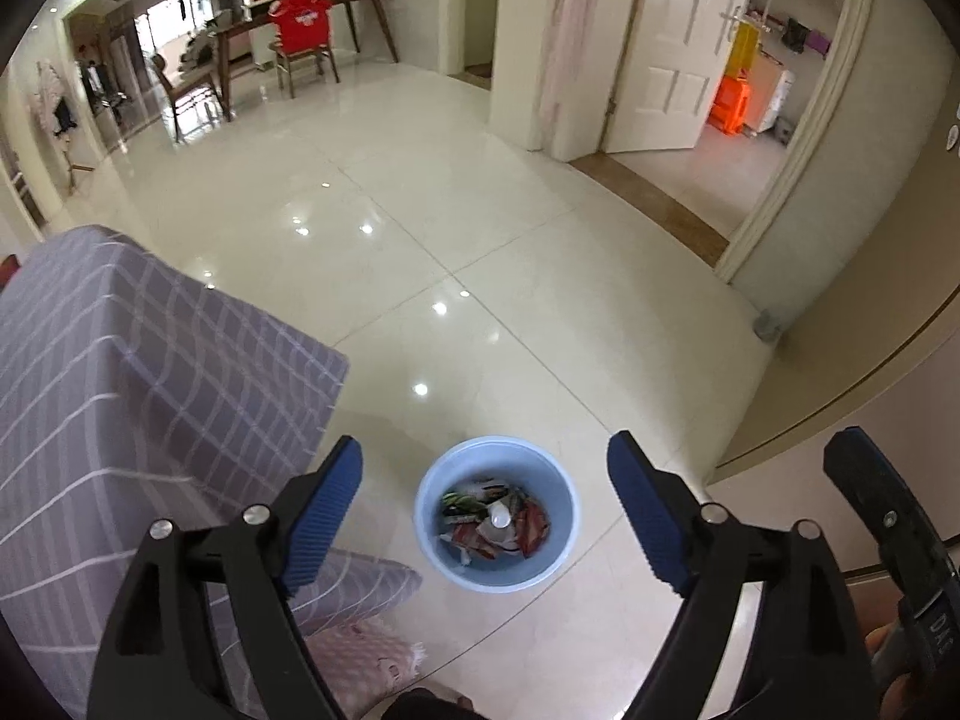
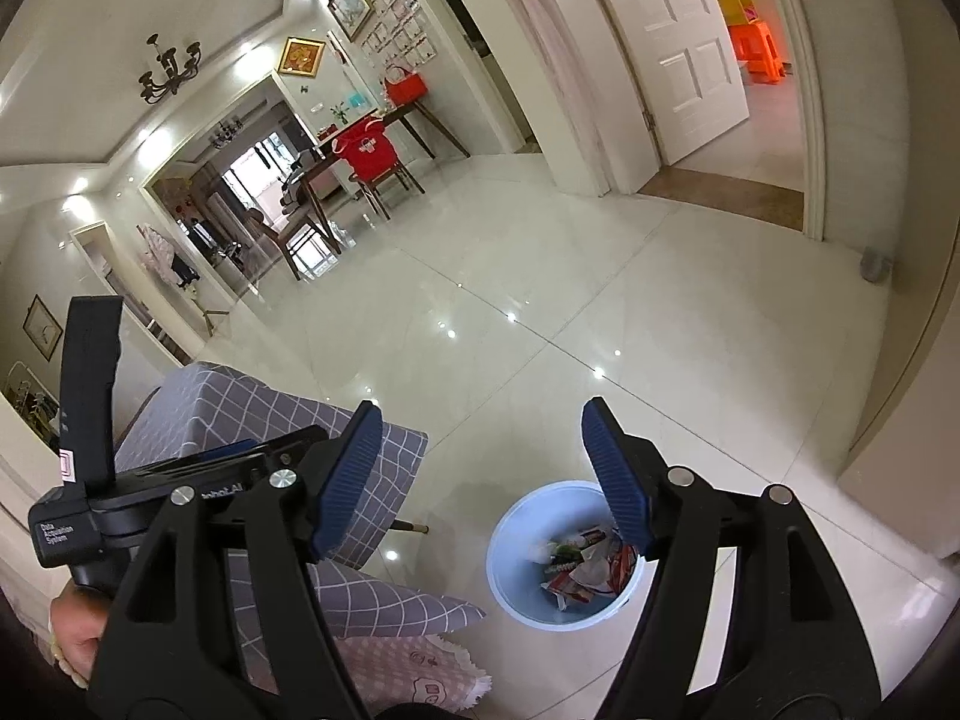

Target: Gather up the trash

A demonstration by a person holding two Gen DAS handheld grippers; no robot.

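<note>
A pale blue waste bin stands on the tiled floor, holding several wrappers and crumpled papers. My left gripper is open and empty, held above the bin with the bin between its fingers. My right gripper is open and empty, above and slightly left of the same bin, which holds the trash. The right gripper's edge shows at the far right of the left wrist view. The left gripper's body shows at the left of the right wrist view.
A table with a grey checked cloth stands left of the bin, a pink cloth beneath its edge. It also shows in the right wrist view. Glossy floor tiles stretch ahead. A dining table and chairs stand far back. An open white door is at right.
</note>
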